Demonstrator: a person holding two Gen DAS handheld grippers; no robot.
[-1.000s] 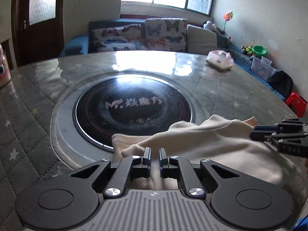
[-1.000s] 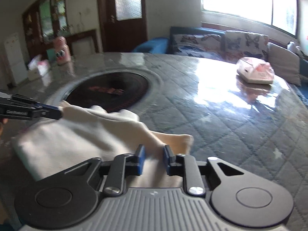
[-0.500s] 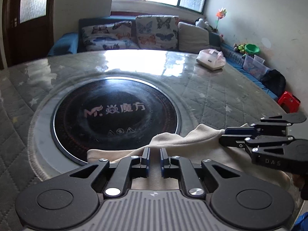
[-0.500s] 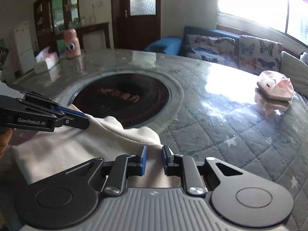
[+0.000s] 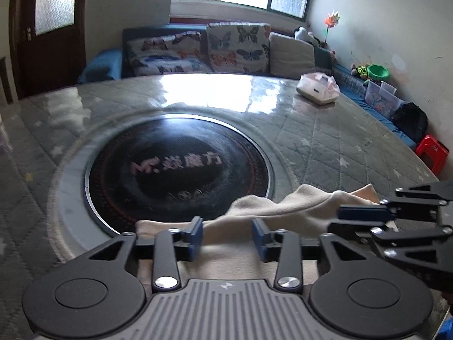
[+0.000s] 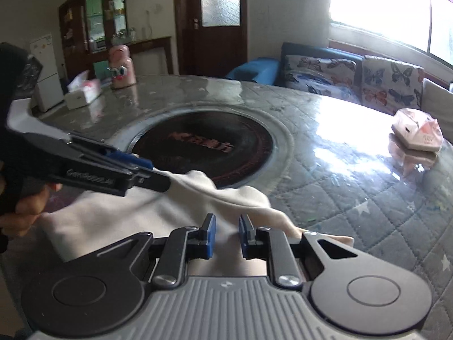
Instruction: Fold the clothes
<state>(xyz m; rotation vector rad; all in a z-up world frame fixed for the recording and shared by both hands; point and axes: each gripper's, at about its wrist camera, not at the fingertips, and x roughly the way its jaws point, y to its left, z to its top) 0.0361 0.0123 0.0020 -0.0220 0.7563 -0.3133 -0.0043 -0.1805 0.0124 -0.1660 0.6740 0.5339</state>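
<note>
Cream garment [image 5: 286, 212] is bunched at the bench's [image 5: 325, 141] near edge, partly over the black hob disc [image 5: 175, 167]. Left tongs [image 5: 228, 236] just let go, jaws apart over the cloth. Right tongs [image 6: 226, 236] look clenched on a fold. Seems mid-fold; next, the right needs to lay its edge down flat.

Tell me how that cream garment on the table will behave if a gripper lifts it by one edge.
Probably floppy: the cream garment already lies in soft ridges and folds. It would likely sag and trail rather than hold its shape, since it drapes limply between the left gripper and the right gripper. On the glossy table it may slide easily.
</note>
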